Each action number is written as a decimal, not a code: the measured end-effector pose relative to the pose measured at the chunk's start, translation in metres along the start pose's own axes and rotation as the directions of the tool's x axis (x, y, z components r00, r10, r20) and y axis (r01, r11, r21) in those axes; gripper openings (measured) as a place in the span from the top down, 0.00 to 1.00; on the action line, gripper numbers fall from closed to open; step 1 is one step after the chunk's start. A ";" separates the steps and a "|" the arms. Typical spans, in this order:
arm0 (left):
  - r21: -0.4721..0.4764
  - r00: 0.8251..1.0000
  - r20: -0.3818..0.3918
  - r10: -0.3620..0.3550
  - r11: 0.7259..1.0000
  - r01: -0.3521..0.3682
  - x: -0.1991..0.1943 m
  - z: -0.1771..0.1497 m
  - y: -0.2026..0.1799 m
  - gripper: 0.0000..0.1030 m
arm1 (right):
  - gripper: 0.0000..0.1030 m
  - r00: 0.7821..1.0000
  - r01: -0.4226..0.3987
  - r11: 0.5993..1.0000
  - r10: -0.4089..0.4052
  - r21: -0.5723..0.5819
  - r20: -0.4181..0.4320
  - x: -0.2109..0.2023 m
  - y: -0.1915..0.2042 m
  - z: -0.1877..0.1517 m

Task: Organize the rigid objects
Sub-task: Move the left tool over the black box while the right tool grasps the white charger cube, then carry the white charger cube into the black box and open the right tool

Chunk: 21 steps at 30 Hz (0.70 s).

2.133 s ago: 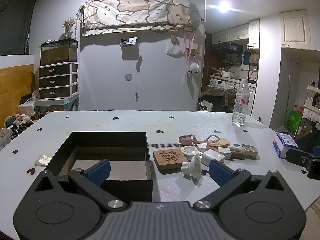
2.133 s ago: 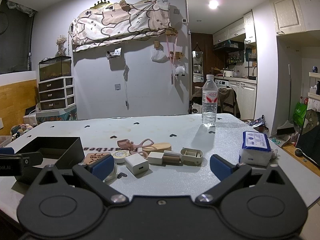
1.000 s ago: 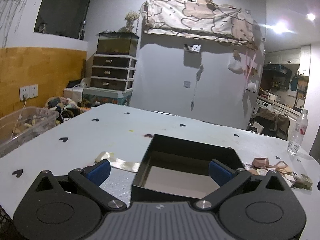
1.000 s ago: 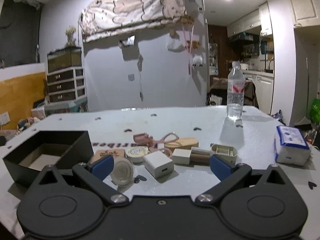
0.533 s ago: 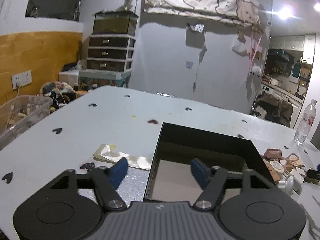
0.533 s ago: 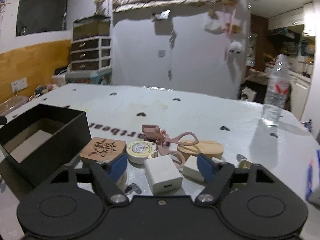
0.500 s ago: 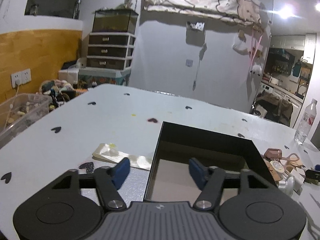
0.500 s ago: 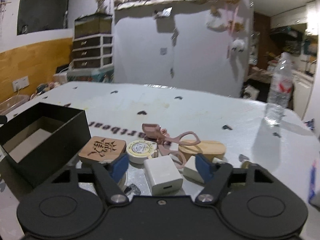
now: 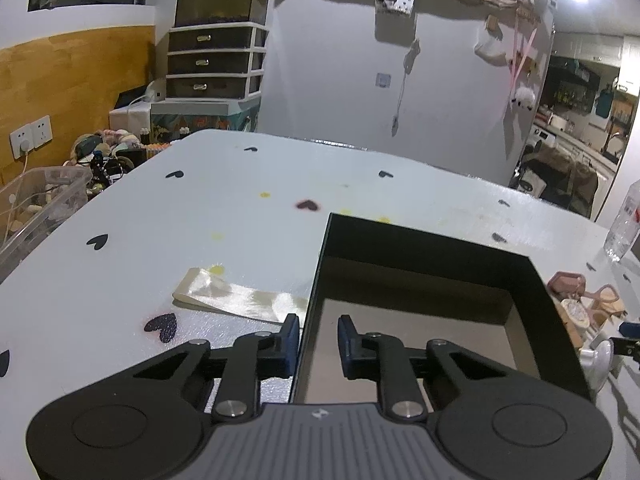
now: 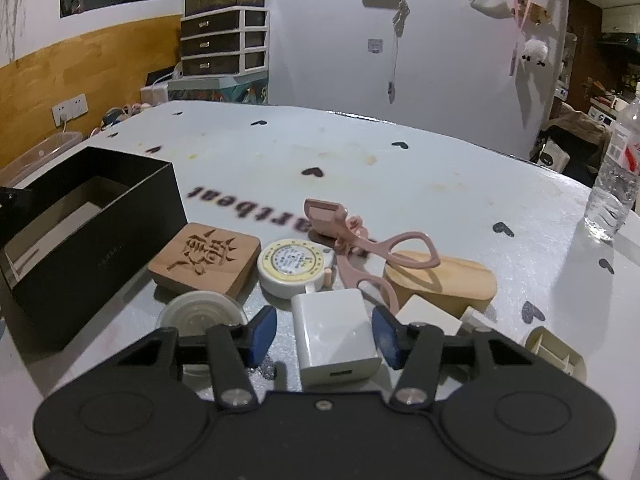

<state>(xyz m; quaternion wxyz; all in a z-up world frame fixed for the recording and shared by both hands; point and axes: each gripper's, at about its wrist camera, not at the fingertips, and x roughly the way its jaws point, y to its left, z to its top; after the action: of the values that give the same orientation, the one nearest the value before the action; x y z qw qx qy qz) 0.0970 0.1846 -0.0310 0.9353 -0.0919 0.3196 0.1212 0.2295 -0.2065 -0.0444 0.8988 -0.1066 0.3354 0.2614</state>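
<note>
An open black box (image 9: pixel 440 246) stands on the white table, empty inside. My left gripper (image 9: pixel 318 340) straddles its near left wall, one pad outside and one inside. Its jaws are closing, with a gap left on the inner side. In the right wrist view a white charger cube (image 10: pixel 334 336) lies between the pads of my right gripper (image 10: pixel 324 336), whose jaws are closing and do not press on it. Around the cube lie a carved wooden block (image 10: pixel 204 258), a round tape measure (image 10: pixel 294 262), a pink eyelash curler (image 10: pixel 352 236) and a clear round lid (image 10: pixel 200 312).
An oval wooden piece (image 10: pixel 440 280), a small white adapter (image 10: pixel 428 316) and a beige open case (image 10: pixel 556 352) lie right of the cube. A water bottle (image 10: pixel 616 184) stands at the far right. A cream ribbon strip (image 9: pixel 240 296) lies left of the box.
Both pairs of jaws have narrowed from wide open. The left gripper slid left onto the box's left wall. The right gripper moved in and dipped over the white charger cube.
</note>
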 end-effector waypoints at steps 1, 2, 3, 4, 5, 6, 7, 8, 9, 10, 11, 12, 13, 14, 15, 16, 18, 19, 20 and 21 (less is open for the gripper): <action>0.005 1.000 -0.005 0.006 1.000 -0.006 0.002 0.000 -0.001 0.82 | 0.48 1.000 0.001 1.000 -0.001 -0.002 -0.010 0.002 -0.001 0.001; 0.010 1.000 -0.006 0.011 1.000 -0.011 0.003 0.000 -0.001 0.83 | 0.50 1.000 0.004 1.000 -0.004 -0.002 -0.023 0.004 -0.002 0.001; 0.014 1.000 -0.006 0.015 1.000 -0.015 0.004 0.001 -0.001 0.85 | 0.50 0.999 0.008 1.000 -0.008 -0.003 -0.037 0.007 -0.003 0.001; 0.015 1.000 -0.005 0.020 1.000 -0.020 0.004 0.002 -0.001 0.88 | 0.52 0.999 0.013 1.000 -0.013 -0.002 -0.050 0.009 -0.003 0.001; 0.014 1.000 -0.005 0.023 1.000 -0.023 0.004 0.002 0.000 0.92 | 0.52 0.998 0.011 1.000 -0.011 0.000 -0.057 0.012 -0.004 0.002; 0.011 1.000 -0.007 0.024 1.000 -0.024 0.004 0.003 0.002 0.93 | 0.52 0.998 0.012 1.000 -0.012 0.000 -0.058 0.012 -0.004 0.002; 0.008 1.000 -0.006 0.024 1.000 -0.024 0.004 0.003 0.003 0.95 | 0.53 0.998 0.013 1.000 -0.013 0.000 -0.062 0.012 -0.003 0.003; 0.005 1.000 -0.006 0.018 1.000 -0.018 0.004 0.003 0.004 0.95 | 0.53 0.998 0.016 1.000 -0.015 0.005 -0.066 0.012 -0.003 0.003; 0.006 1.000 -0.004 0.015 1.000 -0.015 0.004 0.003 0.004 0.95 | 0.53 0.997 0.016 1.000 -0.015 0.015 -0.070 0.011 -0.003 0.004; 0.008 1.000 -0.001 0.014 1.000 -0.014 0.004 0.002 0.004 0.95 | 0.54 0.998 0.013 1.000 -0.012 0.024 -0.069 0.009 -0.003 0.005; 0.008 1.000 0.003 0.014 1.000 -0.014 0.003 0.002 0.004 0.95 | 0.54 0.998 0.014 1.000 -0.013 0.025 -0.060 0.005 -0.002 0.007; 0.004 1.000 0.005 0.012 1.000 -0.012 0.003 0.001 0.004 0.95 | 0.54 0.999 0.018 1.000 -0.017 0.023 -0.046 0.001 0.000 0.011; -0.001 1.000 0.006 0.008 1.000 -0.008 0.003 0.002 0.005 0.95 | 0.54 0.999 0.023 1.000 -0.022 0.022 -0.032 -0.005 0.003 0.016; -0.005 1.000 0.006 0.004 1.000 -0.004 0.003 0.002 0.006 0.95 | 0.54 1.000 0.026 0.999 -0.026 0.023 -0.012 -0.011 0.006 0.022; -0.009 1.000 0.007 0.000 1.000 0.000 0.003 0.002 0.006 0.96 | 0.54 1.000 0.026 0.999 -0.026 0.025 0.009 -0.018 0.010 0.028; -0.010 1.000 0.009 -0.004 1.000 0.004 0.003 0.001 0.008 0.96 | 0.54 0.999 0.019 1.000 -0.019 0.024 0.036 -0.025 0.015 0.035; -0.012 1.000 0.011 -0.013 1.000 0.013 0.004 0.001 0.010 0.96 | 0.54 0.997 -0.015 1.000 0.014 0.014 0.082 -0.035 0.027 0.049; -0.012 1.000 0.013 -0.016 1.000 0.016 0.004 0.001 0.010 0.96 | 0.54 0.994 -0.042 0.999 0.041 0.009 0.105 -0.040 0.036 0.056; -0.011 1.000 0.014 -0.019 1.000 0.019 0.004 0.001 0.011 0.96 | 0.54 0.990 -0.068 0.998 0.067 0.001 0.123 -0.042 0.044 0.063; -0.011 1.000 0.017 -0.022 1.000 0.022 0.004 0.000 0.011 0.96 | 0.54 0.986 -0.099 0.995 0.099 -0.011 0.137 -0.043 0.054 0.070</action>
<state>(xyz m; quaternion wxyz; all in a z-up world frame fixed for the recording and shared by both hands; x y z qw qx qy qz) 0.0970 0.1957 -0.0342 0.9386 -0.0999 0.3101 0.1135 0.2109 -0.1528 0.0358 0.9055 -0.0732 0.2769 0.3130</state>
